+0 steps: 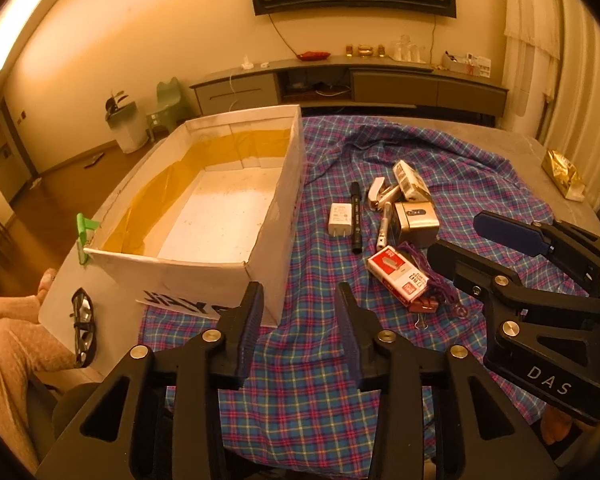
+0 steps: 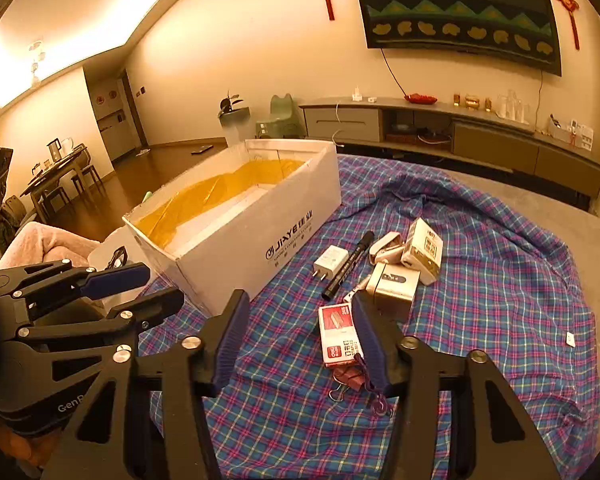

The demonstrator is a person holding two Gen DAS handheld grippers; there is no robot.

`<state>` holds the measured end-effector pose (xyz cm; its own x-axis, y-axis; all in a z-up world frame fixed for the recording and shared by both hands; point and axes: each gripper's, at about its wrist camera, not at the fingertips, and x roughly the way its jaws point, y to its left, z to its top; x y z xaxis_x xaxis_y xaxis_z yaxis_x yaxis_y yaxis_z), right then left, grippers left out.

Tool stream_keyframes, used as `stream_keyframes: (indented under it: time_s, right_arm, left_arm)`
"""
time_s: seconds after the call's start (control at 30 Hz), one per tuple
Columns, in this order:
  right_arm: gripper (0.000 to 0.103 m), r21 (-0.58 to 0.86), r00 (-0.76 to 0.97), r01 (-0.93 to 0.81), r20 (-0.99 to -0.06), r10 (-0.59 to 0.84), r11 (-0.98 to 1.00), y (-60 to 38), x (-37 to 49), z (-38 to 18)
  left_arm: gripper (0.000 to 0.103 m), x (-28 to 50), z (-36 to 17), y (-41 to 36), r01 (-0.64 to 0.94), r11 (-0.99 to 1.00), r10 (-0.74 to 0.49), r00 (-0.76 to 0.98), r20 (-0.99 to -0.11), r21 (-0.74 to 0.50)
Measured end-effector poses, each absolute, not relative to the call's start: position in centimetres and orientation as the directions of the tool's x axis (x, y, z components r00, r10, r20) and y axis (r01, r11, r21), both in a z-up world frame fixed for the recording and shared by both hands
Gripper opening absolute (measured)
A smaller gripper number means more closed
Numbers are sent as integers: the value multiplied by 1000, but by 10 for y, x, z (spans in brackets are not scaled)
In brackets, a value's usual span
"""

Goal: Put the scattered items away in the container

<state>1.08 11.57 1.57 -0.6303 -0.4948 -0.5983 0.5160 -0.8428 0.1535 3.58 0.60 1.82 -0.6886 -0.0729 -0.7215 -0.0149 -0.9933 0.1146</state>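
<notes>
A white cardboard box (image 1: 276, 216) (image 2: 260, 232) with yellow lining stands open on the plaid cloth (image 1: 300, 380) (image 2: 500, 300). To its right lie scattered items: a white charger (image 1: 339, 219) (image 2: 331, 261), a black marker (image 1: 356, 218) (image 2: 350, 265), a red staple box (image 1: 398, 274) (image 2: 338, 334), a silver box (image 1: 416, 222) (image 2: 392, 288), a white carton (image 1: 410, 181) (image 2: 423, 250), a stapler (image 1: 380, 193) (image 2: 386, 248), purple cord and binder clips (image 1: 424, 306) (image 2: 350, 380). My left gripper (image 1: 300, 320) (image 2: 140, 286) is open and empty near the box's front corner. My right gripper (image 2: 298, 320) (image 1: 468, 240) is open, beside the staple box.
Black glasses (image 1: 83, 328) lie on a white sheet left of the box. A gold bag (image 1: 562, 176) sits at the table's right edge. A person's knee in pink (image 1: 12, 344) is at the left. A TV cabinet (image 1: 352, 84) stands behind.
</notes>
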Motion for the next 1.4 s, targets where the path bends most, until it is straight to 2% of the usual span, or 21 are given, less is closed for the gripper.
stream_keyframes:
  time_s: [0.07,0.63,1.0,1.1,1.17,1.23,1.4]
  right_arm:
    - [60,158,-625,511,-606,-492,-845,116,9,13]
    - [61,177,-593,430,-684,-425,-885,139,-12,-16]
    - [61,243,-524,385,-737,-427,-890,175,-26,-46]
    - [58,241,-522,387,-739,-426,-890,179,-30,-49]
    - [48,247,-512,397,-740,-437,-884,180,-32,-50]
    - [45,241,-496,421,-746,-444,-874,177,-32,-53]
    - [44,214,-468,465,-765,-443,-859,161,-33,-61]
  left_arm:
    - [42,34,16,5,-16,-994,-70,-683,-727,111]
    - [44,6,-20,29,-63,-997,10,-621,-784,38]
    - [44,-23,-51,24,-65,-989,145,-533,-833,-131]
    - [45,-32,-57,30,-84,-978,208,-504,-838,-191]
    - [47,-37,-60,36,-97,-968,249,-484,-839,-231]
    - [47,-46,-64,44,-107,-961,273,-472,-838,-253]
    - [48,-70,-80,61,-122,-971,240,-462,-854,-207]
